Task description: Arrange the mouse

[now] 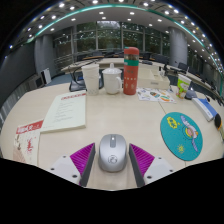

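Fingers of the hand-held two-finger gripper [112, 165] stand spread apart, their magenta pads [82, 157] facing inward on either side of a silver-grey computer mouse with a dark scroll wheel [112, 152]; the mouse lies on the pale tabletop [110, 115] between the fingers, its rounded back nearest the camera and its wheel end pointing ahead; whether the pads actually touch its flanks cannot be told, though a thin gap seems to show at each side; ahead and to the right of the fingers lies a round teal mat printed with cartoon figures [182, 135]; ahead and to the left sits a flat cream-coloured booklet [68, 111], with a white sheet bearing red print [29, 128] nearer on that side; well beyond the fingers, near the far edge of the table, stand a white mug [112, 81] and, just right of it, a tall orange-red cylindrical tumbler with a green band [131, 71]; office desks and chairs fill the room beyond.
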A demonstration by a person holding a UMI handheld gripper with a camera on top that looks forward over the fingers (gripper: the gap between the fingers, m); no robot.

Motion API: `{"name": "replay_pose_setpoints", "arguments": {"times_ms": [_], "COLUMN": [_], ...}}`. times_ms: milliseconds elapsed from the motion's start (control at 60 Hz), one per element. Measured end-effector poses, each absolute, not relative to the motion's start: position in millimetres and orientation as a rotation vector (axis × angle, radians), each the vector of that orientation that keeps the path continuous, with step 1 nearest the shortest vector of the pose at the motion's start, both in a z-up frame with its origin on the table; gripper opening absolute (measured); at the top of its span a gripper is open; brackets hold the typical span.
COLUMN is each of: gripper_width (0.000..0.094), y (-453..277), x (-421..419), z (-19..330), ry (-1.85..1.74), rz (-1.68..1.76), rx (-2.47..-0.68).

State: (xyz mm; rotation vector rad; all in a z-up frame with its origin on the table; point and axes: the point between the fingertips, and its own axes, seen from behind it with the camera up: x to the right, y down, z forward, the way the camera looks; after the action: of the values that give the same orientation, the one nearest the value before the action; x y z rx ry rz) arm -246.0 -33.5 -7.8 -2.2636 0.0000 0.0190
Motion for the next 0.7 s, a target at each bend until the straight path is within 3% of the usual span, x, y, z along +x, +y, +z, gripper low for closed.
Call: {"name": "replay_pose_setpoints", "arguments": {"times_ms": [83, 400, 500, 700], "gripper_width": [0.0506, 0.0381, 0.0382, 0.0381], "y": [-27, -37, -44, -47], "x": [-242, -247, -252, -206], "z": [-14, 2, 51, 186], "ry": [-0.006, -0.115, -0.143, -0.08], "rz": [0.006, 0.046, 0.075, 0.103], "rx": [-2.256, -2.218, -2.132, -1.943]}}
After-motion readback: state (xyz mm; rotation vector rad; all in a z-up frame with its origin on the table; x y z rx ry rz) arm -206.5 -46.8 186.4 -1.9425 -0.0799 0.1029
